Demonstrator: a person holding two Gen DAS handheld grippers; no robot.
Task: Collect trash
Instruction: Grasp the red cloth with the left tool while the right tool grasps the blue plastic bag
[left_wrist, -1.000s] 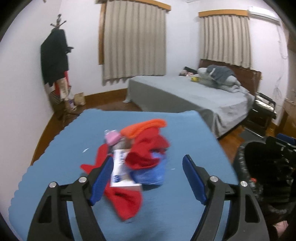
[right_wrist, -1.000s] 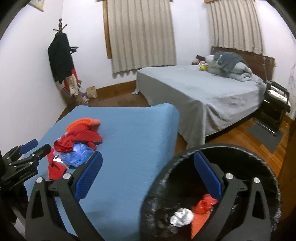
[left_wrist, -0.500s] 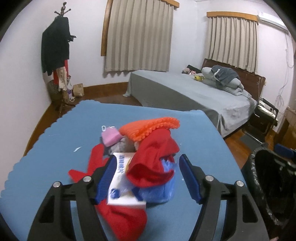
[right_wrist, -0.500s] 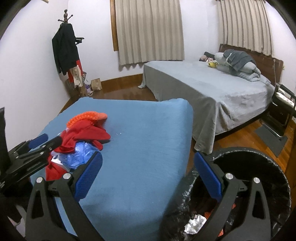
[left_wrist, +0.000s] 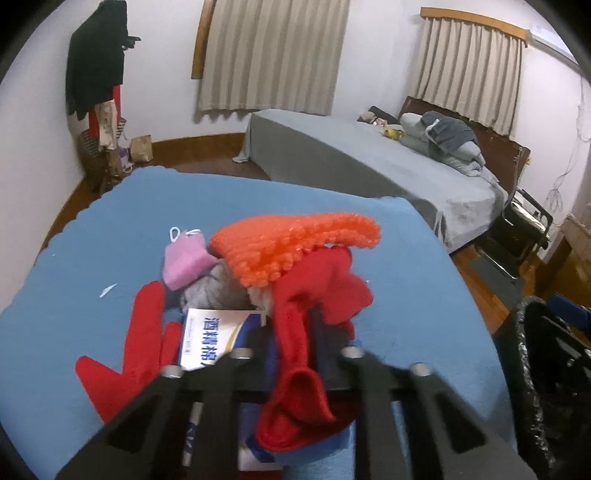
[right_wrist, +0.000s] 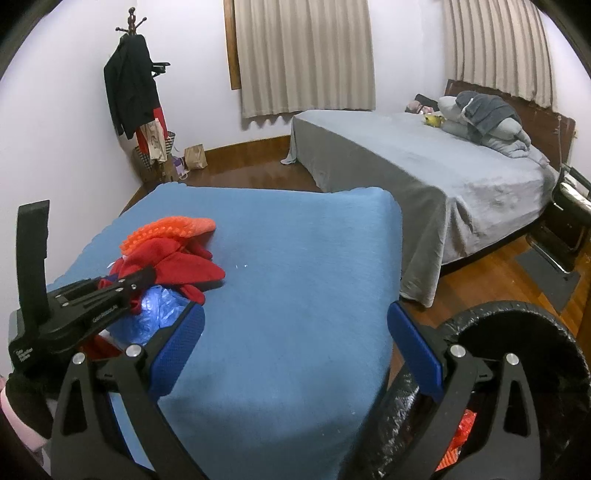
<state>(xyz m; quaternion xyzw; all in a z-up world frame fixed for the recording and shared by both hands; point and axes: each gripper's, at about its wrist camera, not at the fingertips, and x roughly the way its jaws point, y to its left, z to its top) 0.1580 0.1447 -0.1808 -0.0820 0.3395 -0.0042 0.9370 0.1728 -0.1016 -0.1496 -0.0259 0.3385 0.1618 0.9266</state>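
Pinching cloth — left gripper (left_wrist: 295, 354), jaws drawn together on a fold of the red fabric (left_wrist: 314, 295), which drapes down between the fingers and over the black frame. The blue pads are hidden by the cloth, so the exact contact is not visible; the narrow spacing of the finger arms points to a closed grip.

Item, directly under and ahead of that gripper: the trash pile on the blue table cover (left_wrist: 92, 258). Contents, nearest first — crumpled blue plastic bag (right_wrist: 159, 306), white packet with blue print (left_wrist: 218, 336), flat red glove-shaped piece (left_wrist: 144, 332) to the left, grey wad (left_wrist: 218, 291), pink face mask (left_wrist: 184, 258), orange nubbed cloth (left_wrist: 295, 240) on top at the far side.

Item, right gripper (right_wrist: 295, 347): jaws spread wide, nothing between them, held over the near right part of the table cover, well apart from the pile.

Item, bin: black-lined trash can (right_wrist: 517, 325) on the floor off the table's right edge, just beside the right gripper; orange scraps show inside it.

Governing relation: the pile lies at the left gripper, the bin to its right. Judged next move — a rightward carry across the table cover. Risk: the loosely draped red fabric may drag neighbouring pieces along.

Farther off: grey bed (right_wrist: 424, 162), coat stand (right_wrist: 133, 74), curtains (left_wrist: 269, 55).
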